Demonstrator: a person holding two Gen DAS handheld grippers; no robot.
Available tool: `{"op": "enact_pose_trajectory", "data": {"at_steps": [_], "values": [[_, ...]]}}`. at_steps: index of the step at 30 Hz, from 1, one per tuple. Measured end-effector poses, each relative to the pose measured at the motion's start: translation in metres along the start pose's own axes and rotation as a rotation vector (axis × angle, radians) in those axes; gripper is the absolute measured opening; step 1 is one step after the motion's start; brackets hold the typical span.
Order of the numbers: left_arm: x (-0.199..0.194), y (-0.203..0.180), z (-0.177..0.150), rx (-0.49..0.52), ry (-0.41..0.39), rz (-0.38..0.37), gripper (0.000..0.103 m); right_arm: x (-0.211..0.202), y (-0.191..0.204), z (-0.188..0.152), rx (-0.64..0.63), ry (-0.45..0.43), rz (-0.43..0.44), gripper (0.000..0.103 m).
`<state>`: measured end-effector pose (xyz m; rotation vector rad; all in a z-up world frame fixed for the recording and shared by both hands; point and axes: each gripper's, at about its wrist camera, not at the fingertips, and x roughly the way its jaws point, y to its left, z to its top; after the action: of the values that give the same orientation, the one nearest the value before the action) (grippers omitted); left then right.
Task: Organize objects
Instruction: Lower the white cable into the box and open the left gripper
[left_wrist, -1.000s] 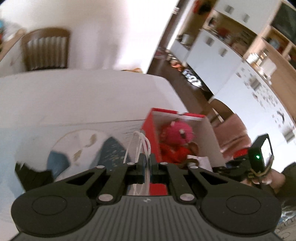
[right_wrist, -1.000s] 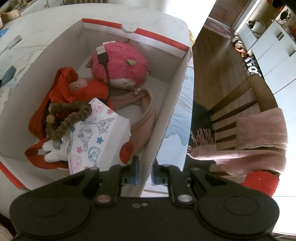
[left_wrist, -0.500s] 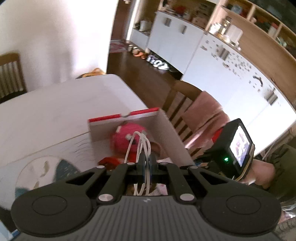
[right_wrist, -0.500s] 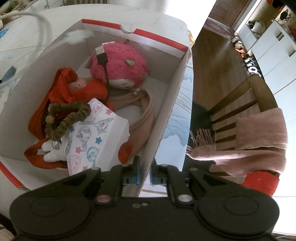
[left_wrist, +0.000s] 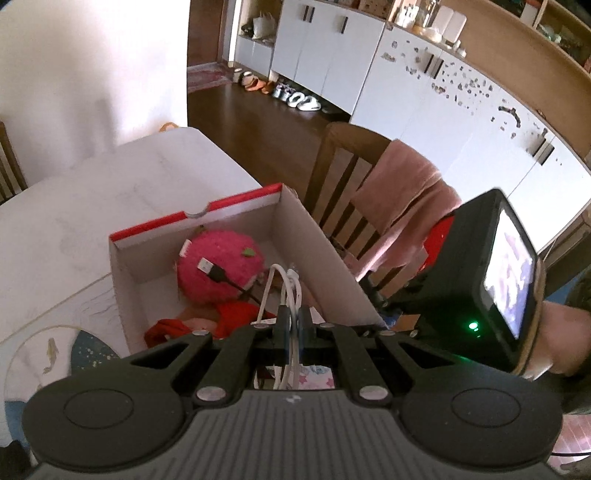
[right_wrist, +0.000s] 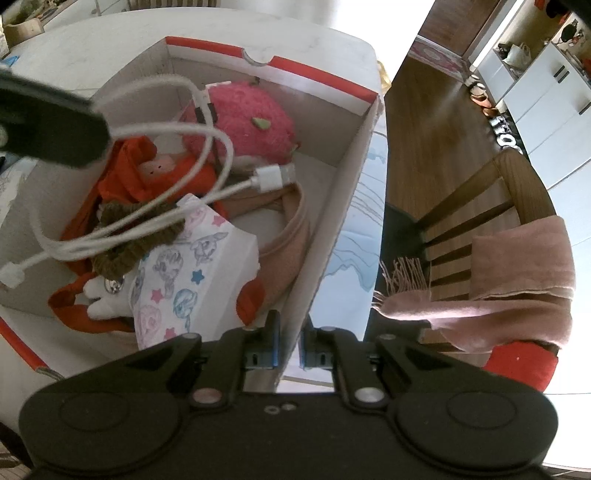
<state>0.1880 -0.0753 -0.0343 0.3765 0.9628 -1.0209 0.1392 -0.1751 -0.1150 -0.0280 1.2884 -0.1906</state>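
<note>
The left gripper (left_wrist: 291, 326) was clamped on a coiled white cable (right_wrist: 155, 184), whose loops hung over the open cardboard box (right_wrist: 332, 206) with a plug dangling toward the box's left wall and another over its middle. The right gripper (right_wrist: 290, 349) was pinched on the box's right wall near its near corner, one finger inside and one outside.

Under the cable, the box held a pink plush toy (right_wrist: 247, 122) against the far wall, a doll in red cloth (right_wrist: 159, 170), a brown knitted ring (right_wrist: 136, 236), a white packet printed with cartoon ponies and stars (right_wrist: 195, 280), and a beige band (right_wrist: 291, 229) along the right wall. A black USB cable (left_wrist: 218, 273) lay across the plush.

The box sat at the table's (left_wrist: 110, 192) right edge, beside a wooden chair (right_wrist: 480, 214) draped with a pink scarf (right_wrist: 517, 280). No writing was readable.
</note>
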Motion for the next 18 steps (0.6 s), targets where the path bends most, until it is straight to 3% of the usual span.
{"op": "enact_pose_trajectory", "data": {"at_steps": [18], "values": [[0.029,-0.003,-0.015,0.056,0.054,0.060,0.005,0.005,-0.002,-0.001,-0.009,0.007,0.012,0.008]]}}
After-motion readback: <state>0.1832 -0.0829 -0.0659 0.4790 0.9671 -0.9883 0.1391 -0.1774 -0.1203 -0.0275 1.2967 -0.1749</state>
